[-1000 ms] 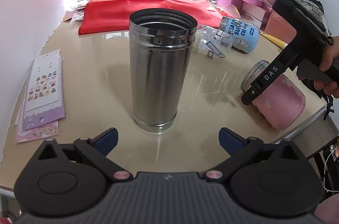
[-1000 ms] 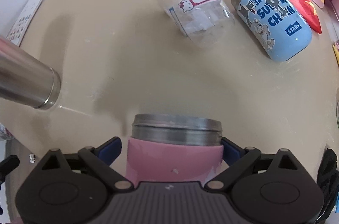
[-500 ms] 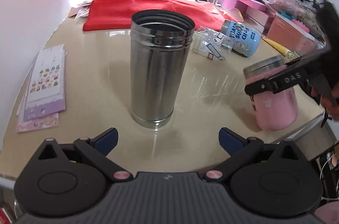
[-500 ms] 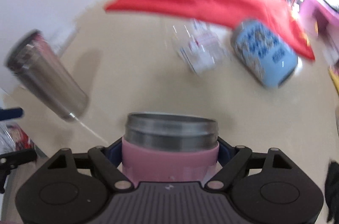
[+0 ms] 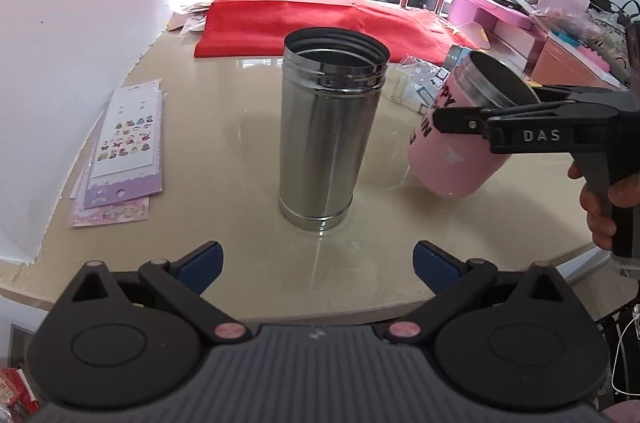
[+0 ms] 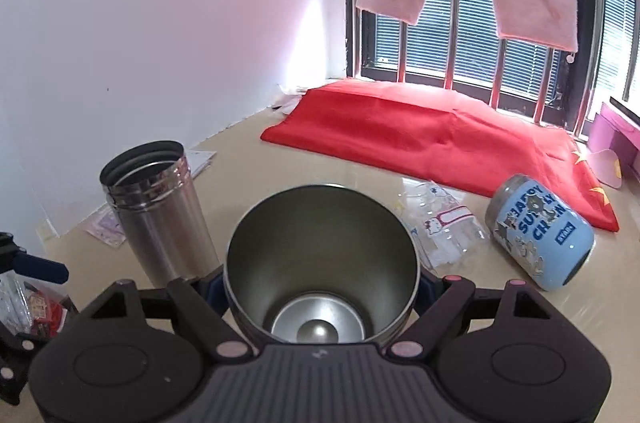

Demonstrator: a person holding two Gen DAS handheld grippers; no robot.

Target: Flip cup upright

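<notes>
My right gripper is shut on a pink cup with a steel inside. It holds the cup mouth-up but tilted, its base at or just above the table. The gripper shows at the right of the left wrist view. A tall steel tumbler stands upright mid-table, also in the right wrist view. My left gripper is open and empty, in front of the tumbler.
A blue cartoon cup and a clear plastic cup lie on their sides behind. A red cloth lies by the window. Sticker sheets lie at the left. Pink boxes stand at the right. The beige table's front edge is near.
My right gripper has swung the pink cup from lying on its side to mouth-up and carried it left, closer to the steel tumbler. My left gripper stays open and still.
</notes>
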